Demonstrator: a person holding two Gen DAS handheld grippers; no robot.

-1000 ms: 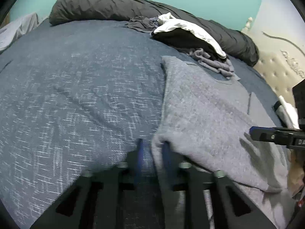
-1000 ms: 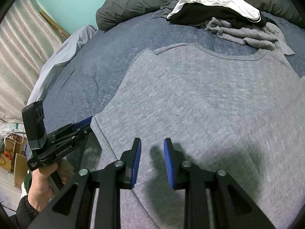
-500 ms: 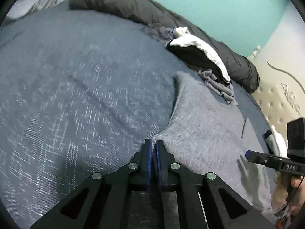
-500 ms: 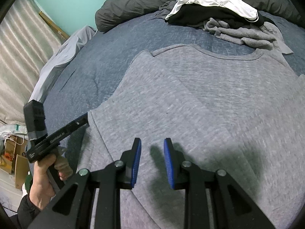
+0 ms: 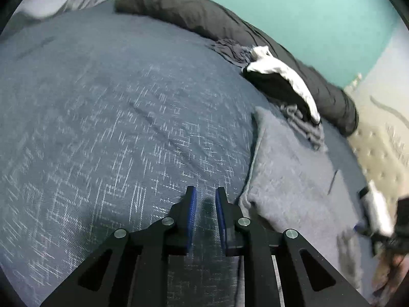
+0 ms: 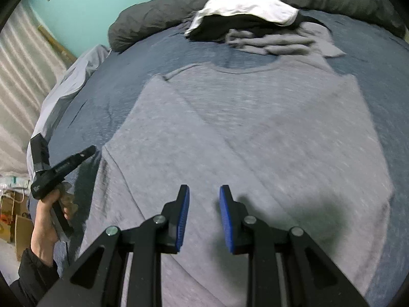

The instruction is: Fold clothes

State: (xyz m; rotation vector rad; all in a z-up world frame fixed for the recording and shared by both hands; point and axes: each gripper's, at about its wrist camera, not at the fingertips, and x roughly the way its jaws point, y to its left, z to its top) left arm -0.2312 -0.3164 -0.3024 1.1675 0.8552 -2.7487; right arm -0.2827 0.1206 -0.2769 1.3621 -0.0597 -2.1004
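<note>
A grey T-shirt (image 6: 245,128) lies flat on the bed, collar at the far side, with both sleeves folded in. It also shows in the left wrist view (image 5: 288,171). My left gripper (image 5: 205,194) is open and empty, above the blue bedspread just left of the shirt's folded left edge. It shows from the side in the right wrist view (image 6: 87,152), held by a hand. My right gripper (image 6: 204,192) is open and empty, above the shirt's lower middle.
A pile of clothes (image 6: 255,23), white, black and grey, lies beyond the collar. A dark grey duvet (image 5: 194,12) runs along the far edge. The blue bedspread (image 5: 102,117) stretches left. A tufted headboard (image 5: 383,138) is at right. Cardboard boxes (image 6: 15,212) stand on the floor.
My left gripper was shut on the shirt's left edge half a second ago; now it is open and has let go, sitting left of the edge. The right gripper stayed open.
</note>
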